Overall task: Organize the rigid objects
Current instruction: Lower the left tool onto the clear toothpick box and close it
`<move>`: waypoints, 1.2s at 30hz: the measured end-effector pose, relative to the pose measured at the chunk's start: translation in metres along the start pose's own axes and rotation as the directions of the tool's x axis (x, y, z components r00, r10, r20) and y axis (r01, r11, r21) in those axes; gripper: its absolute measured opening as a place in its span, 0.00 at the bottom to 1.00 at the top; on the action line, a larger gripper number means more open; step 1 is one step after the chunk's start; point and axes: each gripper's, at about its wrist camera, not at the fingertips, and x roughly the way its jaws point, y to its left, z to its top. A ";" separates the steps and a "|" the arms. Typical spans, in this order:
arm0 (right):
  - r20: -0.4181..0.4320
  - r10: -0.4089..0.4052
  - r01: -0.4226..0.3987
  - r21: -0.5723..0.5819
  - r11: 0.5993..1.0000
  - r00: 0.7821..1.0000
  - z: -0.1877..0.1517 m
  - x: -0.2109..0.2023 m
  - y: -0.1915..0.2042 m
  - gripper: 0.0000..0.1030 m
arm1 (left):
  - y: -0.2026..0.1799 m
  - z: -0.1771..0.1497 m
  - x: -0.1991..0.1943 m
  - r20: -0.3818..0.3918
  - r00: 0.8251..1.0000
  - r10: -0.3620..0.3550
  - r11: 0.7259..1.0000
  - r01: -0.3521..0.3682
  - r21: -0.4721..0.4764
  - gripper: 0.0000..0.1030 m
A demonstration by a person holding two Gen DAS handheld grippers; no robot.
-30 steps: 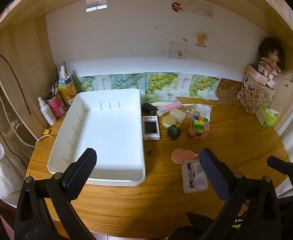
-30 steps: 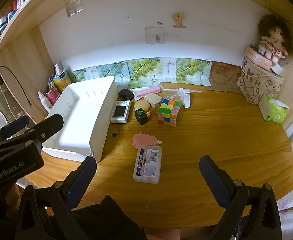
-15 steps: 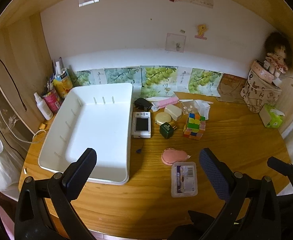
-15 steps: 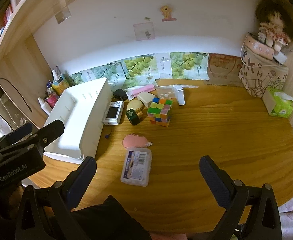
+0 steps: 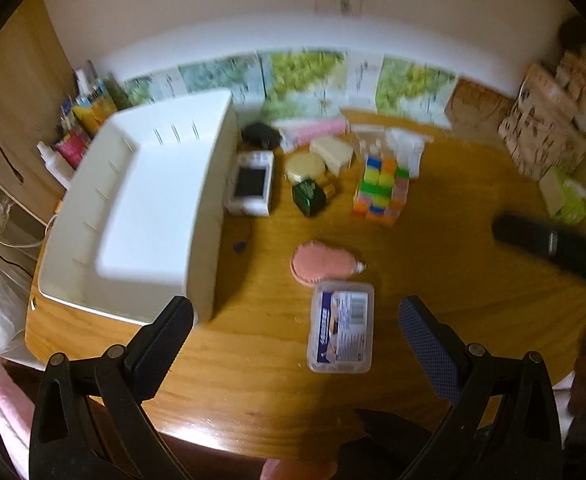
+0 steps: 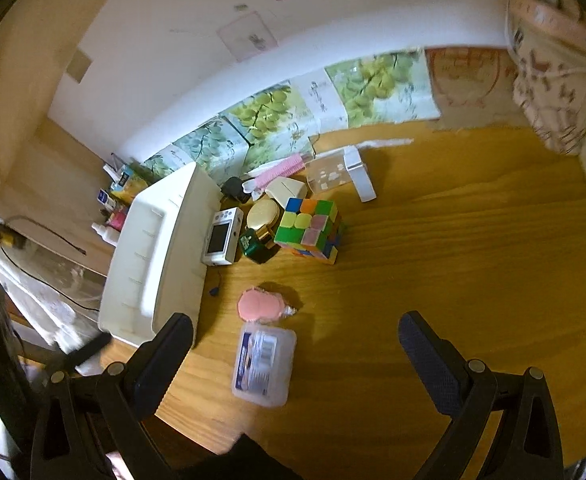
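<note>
Left gripper (image 5: 295,316), nearest the viewer, hovers over the front edge of the wooden worktop (image 5: 453,272) with its jaws spread wide and nothing between them. Right gripper (image 6: 295,332) hangs likewise above the worktop, jaws wide apart and empty; in the left wrist view part of it shows as a dark bar at 3 o'clock.

Clear lidded box (image 5: 341,326) with a printed label lies flat just beyond the left gripper's fingertips, at 12 o'clock from them. Touching or just beside its far edge lies a pink oval brush (image 5: 321,260).

White tray (image 5: 141,216), empty, occupies the worktop at 10 o'clock from the clear box, its long side running away from the viewer.

Beyond the brush sits a cluster of small items. White compact camera (image 5: 251,188) lies screen up just beside the tray's right wall. Dark green bottle (image 5: 309,198) lies at 3 o'clock from the camera; a round cream compact (image 5: 305,166) sits just behind it. Colour cube (image 5: 379,192) stands at 3 o'clock from the bottle.

Farther back: black adapter (image 5: 259,134), pink comb (image 5: 317,132), cream box (image 5: 333,152), and a small clear case (image 6: 329,172). Green-leaf pictures (image 5: 305,76) line the wall.
</note>
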 end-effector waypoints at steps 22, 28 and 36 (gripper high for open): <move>-0.275 0.158 -0.127 0.126 0.984 0.948 0.072 0.130 -0.020 1.00 | -0.037 -0.009 0.108 -0.386 0.923 -0.006 1.000 -0.004 -0.025 0.99; -0.306 0.134 -0.107 0.102 0.989 0.942 0.082 0.150 -0.016 1.00 | -0.037 -0.011 0.126 -0.451 0.893 -0.015 0.999 -0.010 -0.053 0.99; -0.354 0.097 -0.070 0.088 0.994 0.930 0.083 0.166 -0.014 0.96 | -0.043 -0.004 0.147 -0.496 0.867 -0.055 0.996 0.013 -0.088 0.90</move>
